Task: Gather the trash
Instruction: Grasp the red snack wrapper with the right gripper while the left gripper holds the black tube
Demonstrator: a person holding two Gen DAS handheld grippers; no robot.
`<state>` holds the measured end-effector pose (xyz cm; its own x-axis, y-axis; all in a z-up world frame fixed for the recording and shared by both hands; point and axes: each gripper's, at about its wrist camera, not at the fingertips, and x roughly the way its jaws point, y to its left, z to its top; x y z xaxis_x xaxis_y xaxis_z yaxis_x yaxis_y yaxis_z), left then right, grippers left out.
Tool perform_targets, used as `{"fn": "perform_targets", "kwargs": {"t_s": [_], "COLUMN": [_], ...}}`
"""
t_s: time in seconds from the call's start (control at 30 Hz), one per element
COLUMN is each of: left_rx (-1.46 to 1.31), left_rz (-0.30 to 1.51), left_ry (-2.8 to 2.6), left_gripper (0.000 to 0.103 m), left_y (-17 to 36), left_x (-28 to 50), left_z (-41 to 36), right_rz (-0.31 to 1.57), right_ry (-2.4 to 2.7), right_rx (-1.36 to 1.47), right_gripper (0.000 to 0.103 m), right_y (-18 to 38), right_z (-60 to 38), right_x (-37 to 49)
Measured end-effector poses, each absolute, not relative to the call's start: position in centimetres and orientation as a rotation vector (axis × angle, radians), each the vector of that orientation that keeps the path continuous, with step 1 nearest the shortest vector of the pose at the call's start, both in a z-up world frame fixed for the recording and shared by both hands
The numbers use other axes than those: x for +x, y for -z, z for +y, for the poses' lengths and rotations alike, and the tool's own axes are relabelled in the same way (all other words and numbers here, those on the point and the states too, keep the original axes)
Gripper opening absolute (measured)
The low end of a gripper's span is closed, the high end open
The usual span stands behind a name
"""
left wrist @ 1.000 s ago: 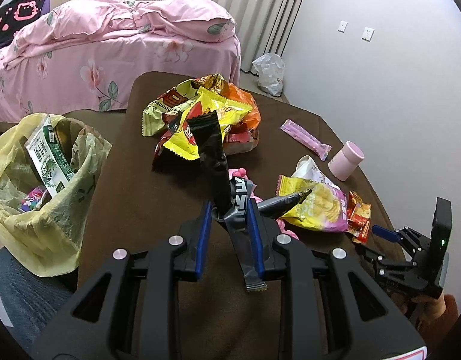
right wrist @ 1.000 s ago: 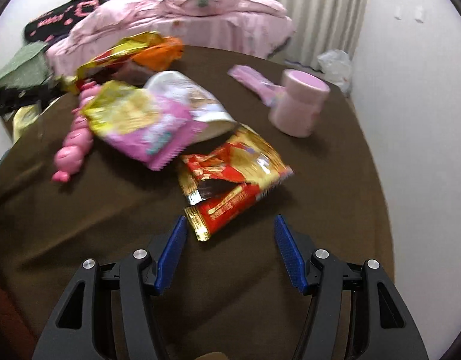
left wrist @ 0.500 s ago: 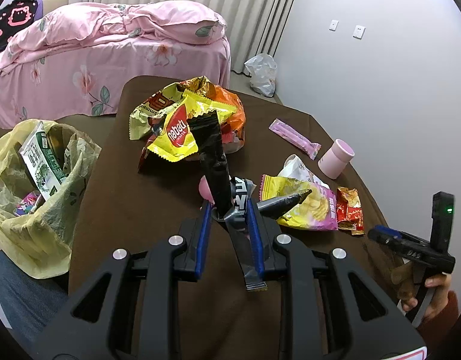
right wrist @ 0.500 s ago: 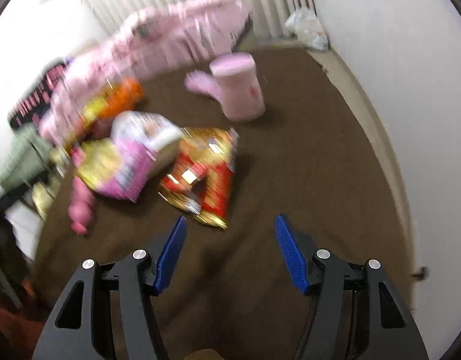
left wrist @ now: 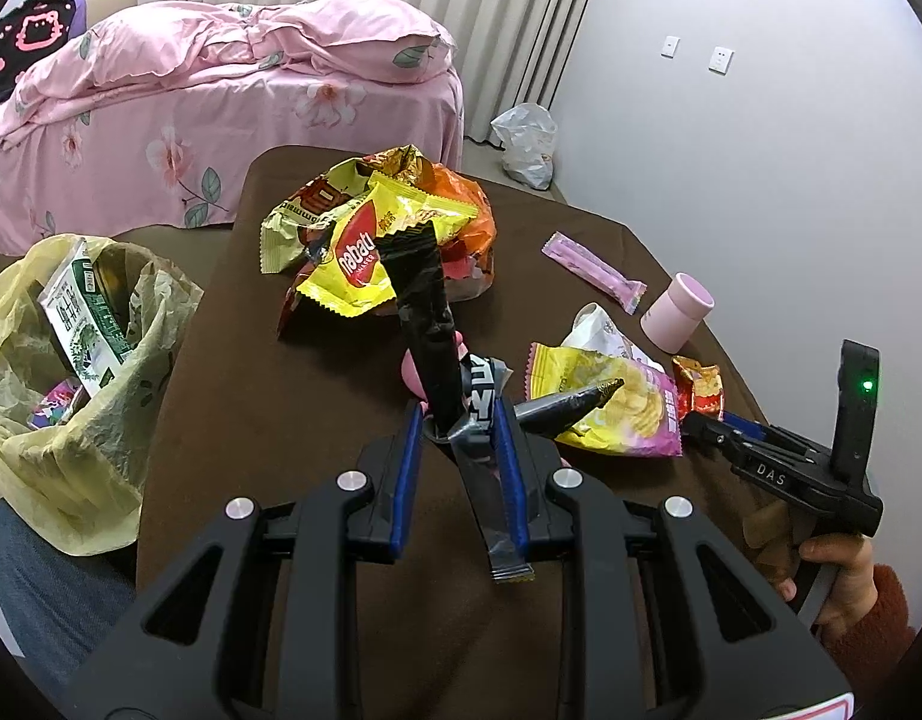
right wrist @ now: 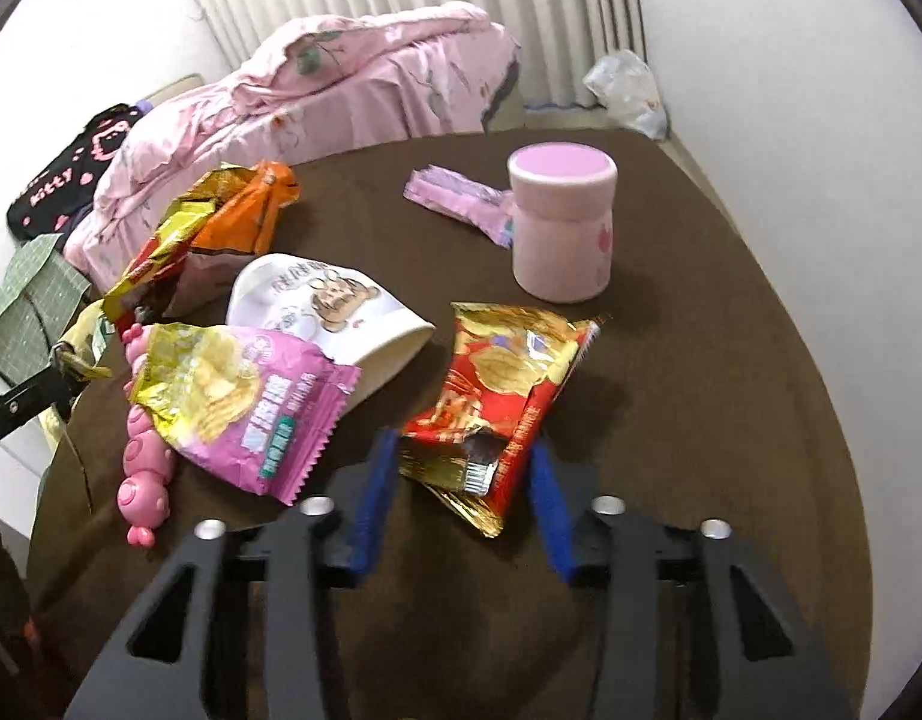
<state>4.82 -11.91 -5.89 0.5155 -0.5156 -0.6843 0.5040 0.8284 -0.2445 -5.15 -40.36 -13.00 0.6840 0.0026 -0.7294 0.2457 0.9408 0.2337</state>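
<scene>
Bedroom, brown table (right wrist: 700,420). Lower centre: red wrapper (right wrist: 508,396), light, crinkly, slippery; take it at the near torn edge. Right gripper (right wrist: 461,480) closing around it, pads not yet pressing. Left gripper (left wrist: 455,450) clamped on black wrapper (left wrist: 425,324).

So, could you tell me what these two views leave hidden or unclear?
- Pink toy, left wrist view: mostly hidden behind the black wrappers clamped in the left gripper.
- Yellow trash bag, left wrist view: its folds hide the contents beyond the green carton.
- Right gripper, right wrist view: the jaws are closing around the red wrapper; whether the pads touch it is unclear.
- Wrapper pile: the wrappers underneath are covered.
</scene>
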Motion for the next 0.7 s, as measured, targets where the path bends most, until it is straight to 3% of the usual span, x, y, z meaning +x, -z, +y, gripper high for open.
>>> {"fn": "perform_targets", "kwargs": {"t_s": [0.13, 0.17, 0.2, 0.7], "left_rx": [-0.026, -0.027, -0.027, -0.097], "left_rz": [0.832, 0.83, 0.827, 0.709], "left_ry": [0.618, 0.62, 0.622, 0.577], "left_gripper": [0.022, 0.022, 0.022, 0.022], "left_y": [5.9, 5.8, 5.8, 2.6], "left_x": [4.9, 4.8, 4.8, 4.3], "left_z": [-11.8, -11.8, -11.8, -7.4], "right_rz": [0.748, 0.733, 0.726, 0.569], "right_ry": [0.146, 0.146, 0.143, -0.002], "right_rx": [0.275, 0.268, 0.265, 0.117], "right_gripper": [0.03, 0.021, 0.02, 0.02], "right_y": [11.6, 11.2, 10.9, 3.6], "right_z": [-40.2, -40.3, -40.4, -35.3], "right_x": [-6.3, -6.5, -6.7, -7.1]}}
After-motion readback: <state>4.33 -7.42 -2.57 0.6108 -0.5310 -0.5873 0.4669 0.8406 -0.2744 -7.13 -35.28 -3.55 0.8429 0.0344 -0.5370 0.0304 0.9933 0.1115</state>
